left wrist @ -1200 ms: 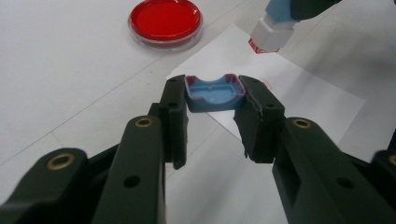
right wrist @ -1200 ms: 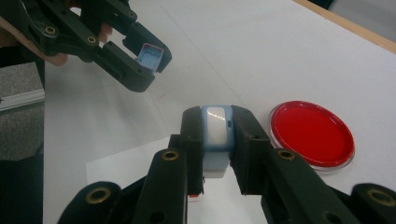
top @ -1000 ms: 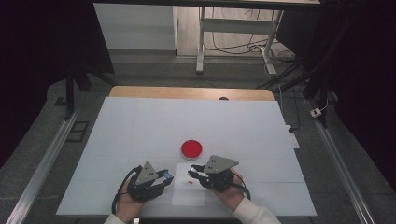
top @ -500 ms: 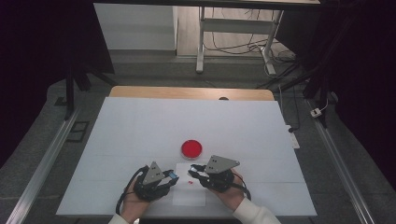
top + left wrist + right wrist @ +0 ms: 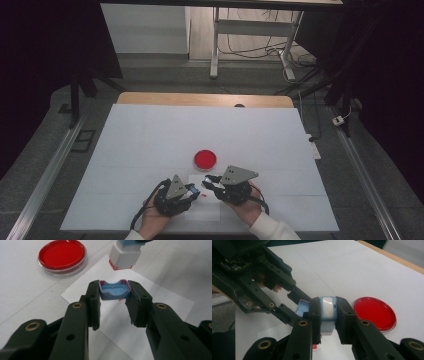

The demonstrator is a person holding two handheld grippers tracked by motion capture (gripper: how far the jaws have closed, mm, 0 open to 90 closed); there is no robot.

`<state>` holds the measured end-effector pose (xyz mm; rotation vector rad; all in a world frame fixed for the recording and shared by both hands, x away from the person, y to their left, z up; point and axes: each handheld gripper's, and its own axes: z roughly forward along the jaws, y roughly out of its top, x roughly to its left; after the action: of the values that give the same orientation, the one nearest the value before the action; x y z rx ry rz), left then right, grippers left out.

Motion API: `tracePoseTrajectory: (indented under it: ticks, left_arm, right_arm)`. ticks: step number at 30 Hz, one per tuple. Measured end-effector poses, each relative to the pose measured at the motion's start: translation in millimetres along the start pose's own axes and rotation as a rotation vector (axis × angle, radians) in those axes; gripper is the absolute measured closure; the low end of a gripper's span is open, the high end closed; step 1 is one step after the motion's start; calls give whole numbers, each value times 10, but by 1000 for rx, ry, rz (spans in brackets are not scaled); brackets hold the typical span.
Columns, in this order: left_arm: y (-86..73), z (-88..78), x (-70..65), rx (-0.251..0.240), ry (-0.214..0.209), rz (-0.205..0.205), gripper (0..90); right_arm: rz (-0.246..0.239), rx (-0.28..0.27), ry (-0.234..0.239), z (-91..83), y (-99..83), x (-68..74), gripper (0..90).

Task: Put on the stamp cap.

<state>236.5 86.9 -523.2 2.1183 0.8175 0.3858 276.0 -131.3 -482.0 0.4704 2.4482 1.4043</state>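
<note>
Grippers meet low on your bench [image 5: 150, 140], over white paper [image 5: 202, 210] near the red dish [image 5: 205, 158]. Your left gripper [image 5: 113, 292] has its jaws clamped on a blue cap [image 5: 114, 290]. Your right gripper [image 5: 327, 312] has its jaws gripping the blue-and-white stamp [image 5: 328, 312].

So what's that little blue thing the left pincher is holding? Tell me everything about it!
The blue cap is a small, hollow plastic piece, blue inside with a red-stained rim. The left gripper pinches it by two sides, open side facing the camera, above the white paper. Nothing else touches it.
</note>
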Motion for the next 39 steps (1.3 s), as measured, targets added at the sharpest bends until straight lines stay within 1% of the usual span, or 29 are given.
tracePoseTrajectory:
  ticks: [4, 10, 14, 20, 23, 26, 30, 32, 35, 38, 39]
  left_arm:
    - [19, 68, -20, -1, 5, -3, 645]
    - [59, 192, -78, -2, 22, 9, 645]
    - [81, 254, -99, -4, 17, 7, 645]
    - [106, 315, -120, -14, 23, 8, 644]
    - [112, 330, -125, -19, 29, 7, 645]
    - [114, 330, -125, -25, 38, 8, 645]
    - [113, 319, -128, -34, 50, 9, 645]
    - [114, 316, -130, -38, 52, 12, 645]
    - [114, 309, -133, -43, 61, 14, 644]
    - [116, 296, -133, -54, 65, 13, 645]
    - [116, 296, -135, -59, 66, 9, 645]
  right_arm:
    - [10, -5, -8, -2, 5, 2, 753]
    - [25, -11, -23, -27, 21, 8, 753]
    - [31, -15, -28, -41, 22, 0, 753]
    - [39, -15, -27, -36, 14, -4, 753]
    - [41, -15, -30, -32, 12, -2, 753]
    - [57, -21, -29, -36, 13, 1, 753]
    - [66, -24, -32, -42, 19, 9, 753]
    - [67, -25, -42, -35, 17, 15, 753]
    - [84, -28, -39, -26, 12, 18, 753]
    - [97, -25, -51, -30, 11, 16, 753]
    - [107, -29, -42, -30, 10, 12, 753]
